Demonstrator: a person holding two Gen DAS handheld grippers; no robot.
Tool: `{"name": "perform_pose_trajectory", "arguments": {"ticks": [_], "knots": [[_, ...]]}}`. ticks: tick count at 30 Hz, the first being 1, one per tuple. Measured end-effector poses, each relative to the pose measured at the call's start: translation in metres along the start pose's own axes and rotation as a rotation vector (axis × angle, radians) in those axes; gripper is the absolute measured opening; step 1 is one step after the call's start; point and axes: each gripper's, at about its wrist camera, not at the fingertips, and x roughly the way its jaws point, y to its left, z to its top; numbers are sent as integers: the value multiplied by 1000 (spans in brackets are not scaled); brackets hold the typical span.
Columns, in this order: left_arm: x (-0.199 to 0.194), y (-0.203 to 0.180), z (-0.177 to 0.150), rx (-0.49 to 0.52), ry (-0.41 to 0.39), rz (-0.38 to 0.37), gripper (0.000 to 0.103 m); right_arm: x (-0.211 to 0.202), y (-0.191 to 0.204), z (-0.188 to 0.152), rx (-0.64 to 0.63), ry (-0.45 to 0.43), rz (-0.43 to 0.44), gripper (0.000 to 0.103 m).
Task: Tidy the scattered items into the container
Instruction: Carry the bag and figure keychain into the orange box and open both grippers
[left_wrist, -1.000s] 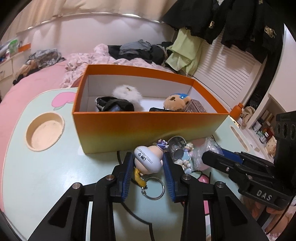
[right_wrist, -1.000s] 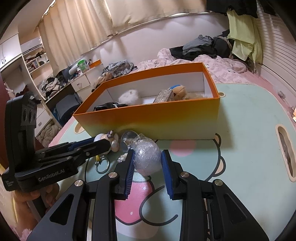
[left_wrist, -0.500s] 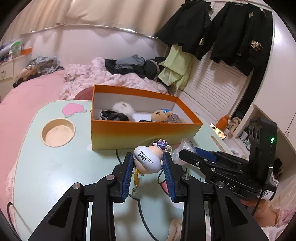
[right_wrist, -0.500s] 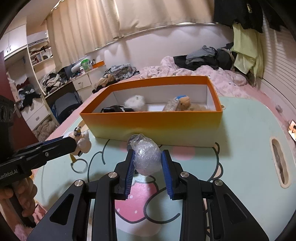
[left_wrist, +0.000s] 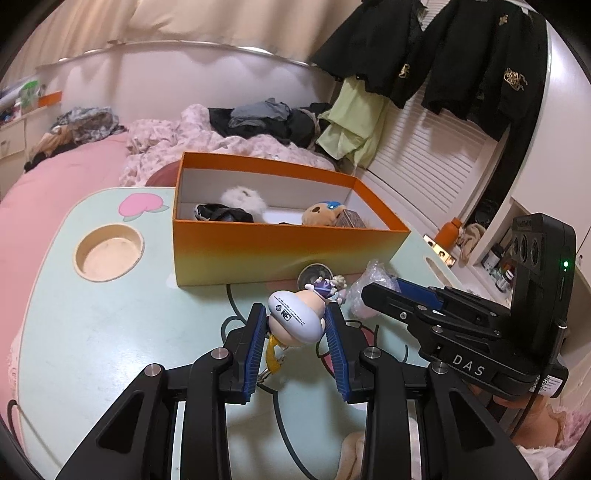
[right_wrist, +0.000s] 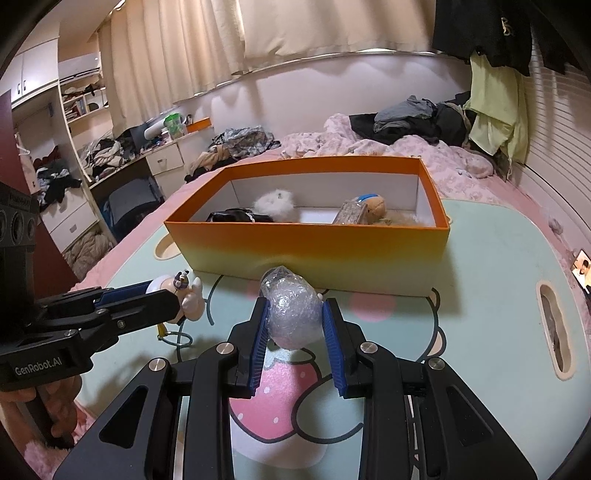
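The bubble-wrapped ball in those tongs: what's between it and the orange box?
Only bare table, the right wrist view shows; the bubble-wrapped ball hangs just short of the orange box.

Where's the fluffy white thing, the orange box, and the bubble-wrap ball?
fluffy white pompom (right_wrist: 275, 205), right wrist view, its middle
orange cardboard box (right_wrist: 314, 245), right wrist view, front wall
bubble-wrapped ball (right_wrist: 293, 317), right wrist view, its middle

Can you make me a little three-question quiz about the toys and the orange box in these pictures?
1. True or false: the left gripper holds a figure keychain.
2. The right gripper holds: A) a teddy, B) a bubble-wrapped bundle, C) nothing.
3. Fill in: the white fluffy ball lies ____ the orange box.

Key: 1 true; 2 B; 3 inside.
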Motion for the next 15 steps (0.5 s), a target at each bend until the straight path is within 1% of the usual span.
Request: {"name": "perform_pose_trajectory", "arguments": {"ticks": [6,15], "knots": [[-5,0,4,-1,-20,-7,31,-7,-1,3,4,-39,-3,31],[-12,2,23,-6,-60,-2,31,-13,-9,15,24,-71,-12,31]]}}
